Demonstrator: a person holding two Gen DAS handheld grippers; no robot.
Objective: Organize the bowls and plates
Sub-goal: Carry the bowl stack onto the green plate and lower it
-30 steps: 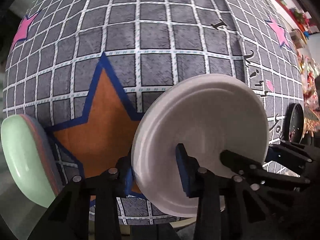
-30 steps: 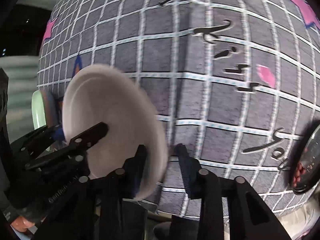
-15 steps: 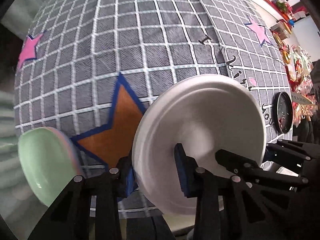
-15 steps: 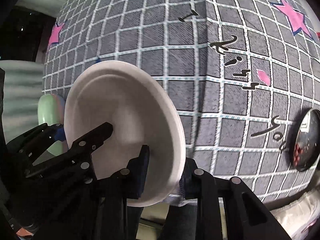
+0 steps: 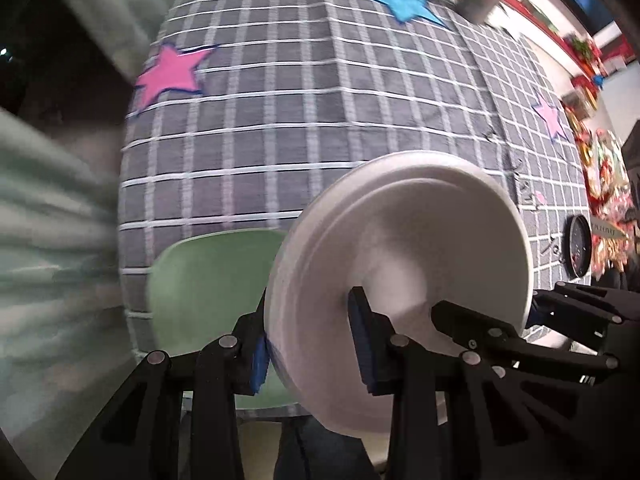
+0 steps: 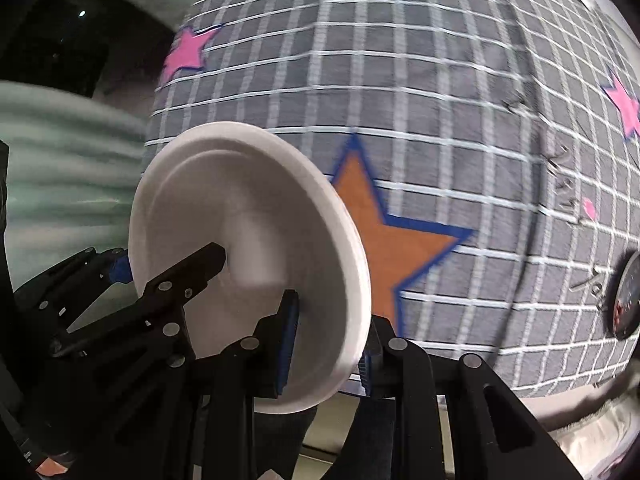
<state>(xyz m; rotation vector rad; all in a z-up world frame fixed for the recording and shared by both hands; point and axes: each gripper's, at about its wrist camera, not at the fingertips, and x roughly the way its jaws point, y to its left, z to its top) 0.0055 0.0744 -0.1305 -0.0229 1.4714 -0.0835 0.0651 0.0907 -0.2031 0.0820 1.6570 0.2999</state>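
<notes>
A white plate (image 5: 400,264) hangs tilted above the table, held by opposite rims. My left gripper (image 5: 312,348) is shut on its near left rim. My right gripper (image 6: 330,348) is shut on the other rim of the same white plate (image 6: 240,260). Each gripper also shows in the other's view: the right gripper (image 5: 494,312) at the plate's right side, the left gripper (image 6: 164,262) at its left side. A pale green plate (image 5: 208,292) lies on the cloth near the table's left front corner, partly hidden behind the white plate.
A grey checked tablecloth (image 5: 320,120) with pink, blue and orange stars (image 6: 400,248) covers the table. A round black dish (image 5: 578,250) with red bits sits at the right edge. A mint curtain (image 5: 52,220) hangs left. Colourful clutter lines the far right.
The right gripper's jaws closed on the plate's rim. Both grippers then lifted the white plate and carried it left, off the orange star and towards the green plate, which it now overlaps.
</notes>
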